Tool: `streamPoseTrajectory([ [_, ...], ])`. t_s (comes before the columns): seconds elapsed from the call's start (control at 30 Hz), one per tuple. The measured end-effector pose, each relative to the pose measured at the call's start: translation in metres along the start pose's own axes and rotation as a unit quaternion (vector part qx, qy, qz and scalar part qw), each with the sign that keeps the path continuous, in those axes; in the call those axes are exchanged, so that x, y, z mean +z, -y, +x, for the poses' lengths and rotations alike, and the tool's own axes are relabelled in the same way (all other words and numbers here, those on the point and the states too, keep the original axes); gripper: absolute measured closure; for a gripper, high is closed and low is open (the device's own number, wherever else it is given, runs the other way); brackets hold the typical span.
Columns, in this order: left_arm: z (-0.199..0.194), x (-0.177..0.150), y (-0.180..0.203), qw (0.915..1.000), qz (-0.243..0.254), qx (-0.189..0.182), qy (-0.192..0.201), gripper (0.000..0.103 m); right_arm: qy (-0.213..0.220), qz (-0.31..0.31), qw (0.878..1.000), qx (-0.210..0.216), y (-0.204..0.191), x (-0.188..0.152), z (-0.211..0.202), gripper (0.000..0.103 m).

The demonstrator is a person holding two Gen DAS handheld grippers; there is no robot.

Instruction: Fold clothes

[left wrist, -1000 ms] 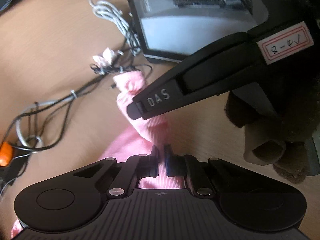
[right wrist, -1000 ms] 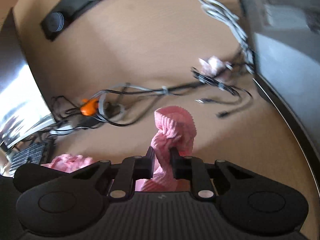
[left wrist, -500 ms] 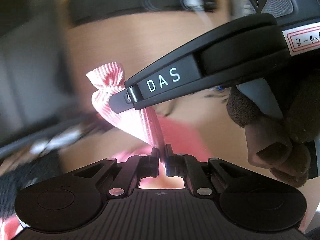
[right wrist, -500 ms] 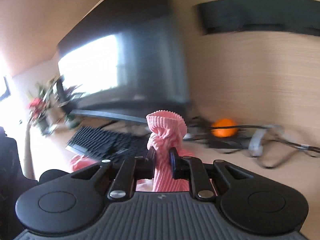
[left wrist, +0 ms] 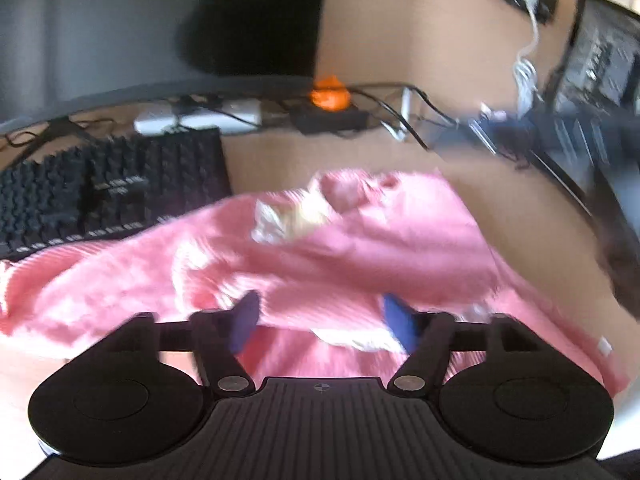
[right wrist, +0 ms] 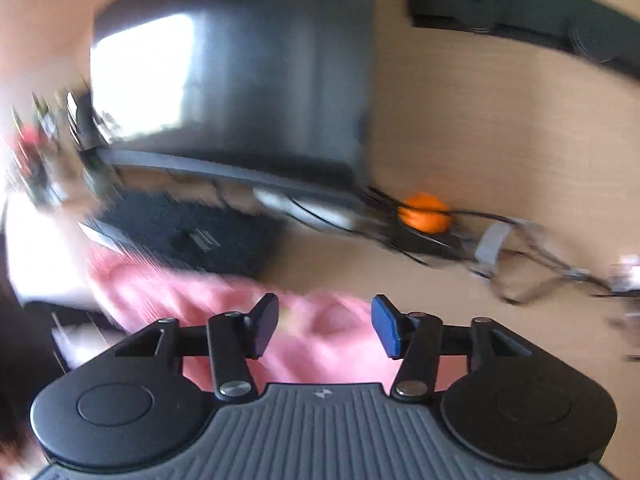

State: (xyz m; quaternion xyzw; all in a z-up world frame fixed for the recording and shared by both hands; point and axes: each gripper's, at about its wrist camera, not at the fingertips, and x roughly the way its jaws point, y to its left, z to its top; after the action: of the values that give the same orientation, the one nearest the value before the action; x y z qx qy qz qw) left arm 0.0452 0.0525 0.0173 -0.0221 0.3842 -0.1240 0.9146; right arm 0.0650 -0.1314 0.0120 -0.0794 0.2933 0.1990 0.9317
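One wooden desk (left wrist: 384, 40) is seen in both wrist views. One dark monitor (right wrist: 256, 80) is stood at its back, and one black keyboard (left wrist: 108, 192) is laid in front of it. One pink ribbed garment (left wrist: 360, 248) is spread in a rumpled heap on the desk, one edge reaching the keyboard. Two grippers are counted: the left gripper (left wrist: 320, 322) and the right gripper (right wrist: 325, 326), whose jaws have both just been opening and are now parted, with the cloth lying below, not pinched. One orange object (right wrist: 425, 212) is lodged among tangled cables.
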Motion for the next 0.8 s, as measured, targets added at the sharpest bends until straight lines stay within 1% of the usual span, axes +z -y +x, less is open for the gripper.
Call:
streamPoseTrajectory([
  [0.03,0.001,0.001,-0.005,0.9999,-0.009,0.007,0.003,0.021,-0.013,-0.016,1.0,-0.017,0.001,-0.013,-0.005,0.043],
  [0.07,0.002,0.001,-0.009,0.9998,-0.02,0.009,0.002,0.021,-0.026,-0.031,0.999,-0.034,0.003,-0.026,-0.01,0.042],
  [0.13,0.004,-0.004,-0.012,0.9995,-0.031,-0.008,-0.007,0.02,-0.063,-0.032,0.997,-0.036,0.006,-0.056,-0.018,0.042],
  [0.17,0.005,-0.008,-0.009,0.9992,-0.028,-0.023,-0.017,0.019,-0.078,-0.028,0.996,-0.034,0.008,-0.069,-0.02,0.041],
  [0.27,0.016,-0.017,0.007,0.9963,-0.011,-0.065,-0.055,0.018,-0.105,-0.032,0.992,-0.055,0.011,-0.1,-0.017,0.041],
  [0.37,0.038,-0.023,0.025,0.9922,-0.009,-0.08,-0.095,0.018,-0.116,-0.028,0.989,-0.087,0.02,-0.115,-0.013,0.041],
  [0.4,0.044,-0.024,0.032,0.9918,-0.008,-0.081,-0.098,0.017,-0.117,-0.023,0.988,-0.097,0.027,-0.118,-0.013,0.041],
  [0.43,0.047,-0.024,0.04,0.9922,0.0,-0.081,-0.095,0.014,-0.117,-0.018,0.987,-0.105,0.035,-0.119,-0.016,0.041],
  [0.53,0.058,-0.021,0.065,0.9921,0.019,-0.09,-0.085,0.014,-0.127,-0.016,0.983,-0.131,0.057,-0.124,-0.024,0.041],
  [0.6,0.057,-0.017,0.077,0.9892,0.025,-0.114,-0.09,0.016,-0.133,-0.015,0.981,-0.144,0.07,-0.127,-0.029,0.041],
  [0.63,0.051,-0.015,0.083,0.9867,0.03,-0.132,-0.09,0.016,-0.135,-0.014,0.979,-0.15,0.077,-0.129,-0.032,0.041],
  [0.7,0.031,-0.008,0.087,0.9827,0.044,-0.161,-0.081,0.016,-0.126,-0.012,0.984,-0.129,0.08,-0.122,-0.041,0.041],
  [0.77,0.013,0.002,0.082,0.9851,0.05,-0.154,-0.058,0.013,-0.116,-0.011,0.987,-0.107,0.083,-0.115,-0.051,0.041],
  [0.8,0.005,0.011,0.076,0.9891,0.048,-0.133,-0.042,0.013,-0.111,-0.01,0.989,-0.097,0.084,-0.111,-0.055,0.041],
])
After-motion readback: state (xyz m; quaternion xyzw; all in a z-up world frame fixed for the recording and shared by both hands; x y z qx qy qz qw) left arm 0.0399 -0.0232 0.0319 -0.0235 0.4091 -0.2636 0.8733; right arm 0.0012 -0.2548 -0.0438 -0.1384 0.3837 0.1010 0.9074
